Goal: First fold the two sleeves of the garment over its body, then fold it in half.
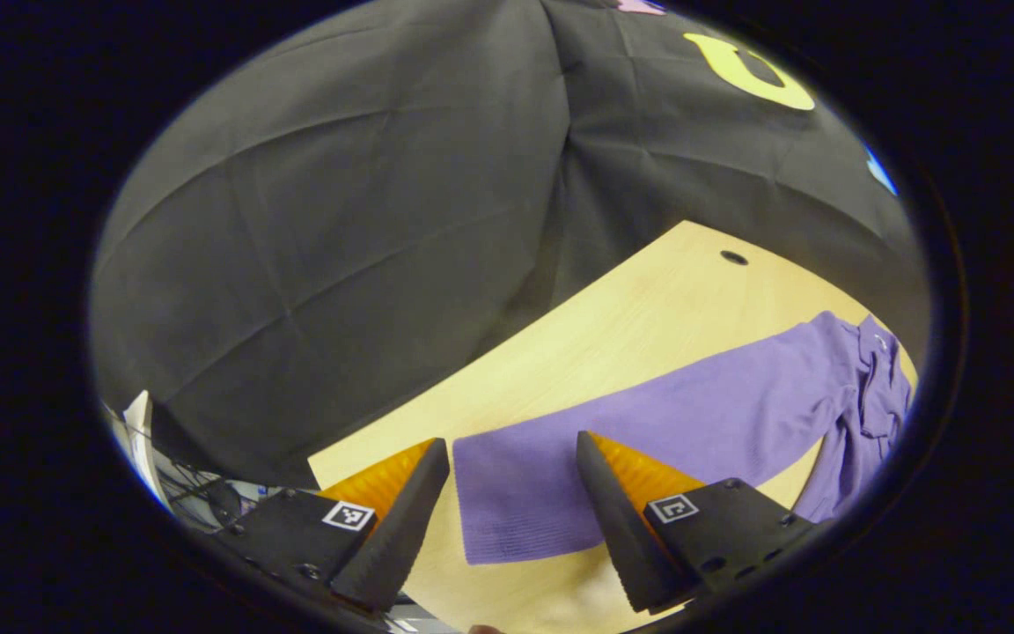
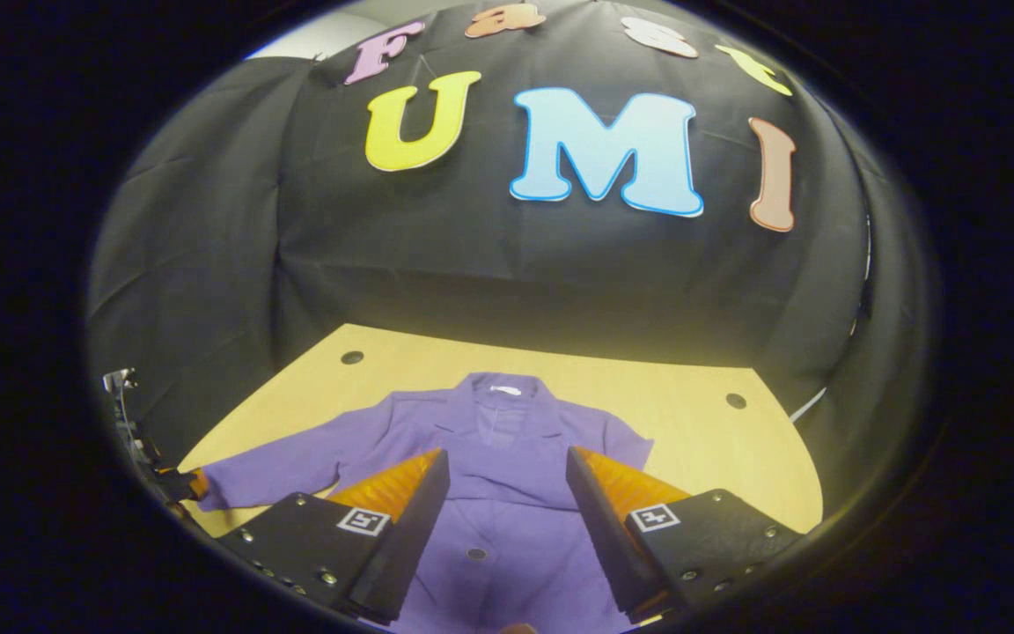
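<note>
Left gripper view showed the left gripper (image 1: 513, 493), fingers apart, over the purple knit garment's (image 1: 692, 414) sleeve cuff on the pale wooden worktop (image 1: 613, 326). Right gripper (image 2: 507, 511) fingers stood apart above the garment's body, lower centre; collar label unreadable.

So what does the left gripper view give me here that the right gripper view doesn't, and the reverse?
Left gripper view: the cuff end of the sleeve, stretched flat, between the open left gripper fingers, seen close.

Right gripper view: the garment's collar, buttoned front and the short-looking far sleeve, with the open right gripper over the body.

Both: the purple garment on the wooden table, its long sleeve not yet folded.
</note>
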Tool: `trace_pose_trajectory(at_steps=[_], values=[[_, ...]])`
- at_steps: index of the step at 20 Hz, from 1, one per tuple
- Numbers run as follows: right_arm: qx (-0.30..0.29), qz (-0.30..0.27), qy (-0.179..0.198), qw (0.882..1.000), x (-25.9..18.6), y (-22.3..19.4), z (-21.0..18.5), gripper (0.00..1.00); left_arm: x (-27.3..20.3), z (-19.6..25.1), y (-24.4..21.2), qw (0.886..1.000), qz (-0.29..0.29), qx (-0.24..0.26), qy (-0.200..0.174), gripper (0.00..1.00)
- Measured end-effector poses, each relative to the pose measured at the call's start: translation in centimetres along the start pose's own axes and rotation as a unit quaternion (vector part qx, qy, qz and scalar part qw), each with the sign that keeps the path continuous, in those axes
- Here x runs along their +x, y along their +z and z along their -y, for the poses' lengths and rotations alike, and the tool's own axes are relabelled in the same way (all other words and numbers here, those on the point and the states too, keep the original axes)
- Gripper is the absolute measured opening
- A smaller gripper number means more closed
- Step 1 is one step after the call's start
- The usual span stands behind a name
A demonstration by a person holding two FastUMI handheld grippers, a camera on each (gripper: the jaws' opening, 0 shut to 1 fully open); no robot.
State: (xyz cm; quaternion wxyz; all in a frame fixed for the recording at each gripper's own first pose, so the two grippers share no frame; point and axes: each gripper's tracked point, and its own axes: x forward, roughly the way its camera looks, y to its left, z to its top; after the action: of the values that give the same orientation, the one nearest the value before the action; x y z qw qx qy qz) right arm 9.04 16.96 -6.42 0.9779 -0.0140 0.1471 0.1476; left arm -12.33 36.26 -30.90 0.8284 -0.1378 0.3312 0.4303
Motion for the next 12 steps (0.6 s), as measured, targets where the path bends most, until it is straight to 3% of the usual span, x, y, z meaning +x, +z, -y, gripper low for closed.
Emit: trace_pose_trajectory(at_steps=[5, 9, 12], values=[[-0.012, 0.002, 0.000, 1.000, -0.6, 0.0, 0.4, 0.84, 1.4, 1.0, -1.6, 1.000, -0.014, -0.003, -0.002, 1.00], [-0.026, 0.004, 0.007, 1.000, -1.0, -0.4, 0.3, 0.84, 1.4, 1.9, -1.9, 1.000, -0.011, -0.016, -0.014, 0.85], [-0.029, 0.002, 0.011, 1.000, -1.4, -1.0, 0.5, 0.84, 1.4, 2.9, -1.9, 1.000, -0.007, -0.006, -0.028, 0.85]])
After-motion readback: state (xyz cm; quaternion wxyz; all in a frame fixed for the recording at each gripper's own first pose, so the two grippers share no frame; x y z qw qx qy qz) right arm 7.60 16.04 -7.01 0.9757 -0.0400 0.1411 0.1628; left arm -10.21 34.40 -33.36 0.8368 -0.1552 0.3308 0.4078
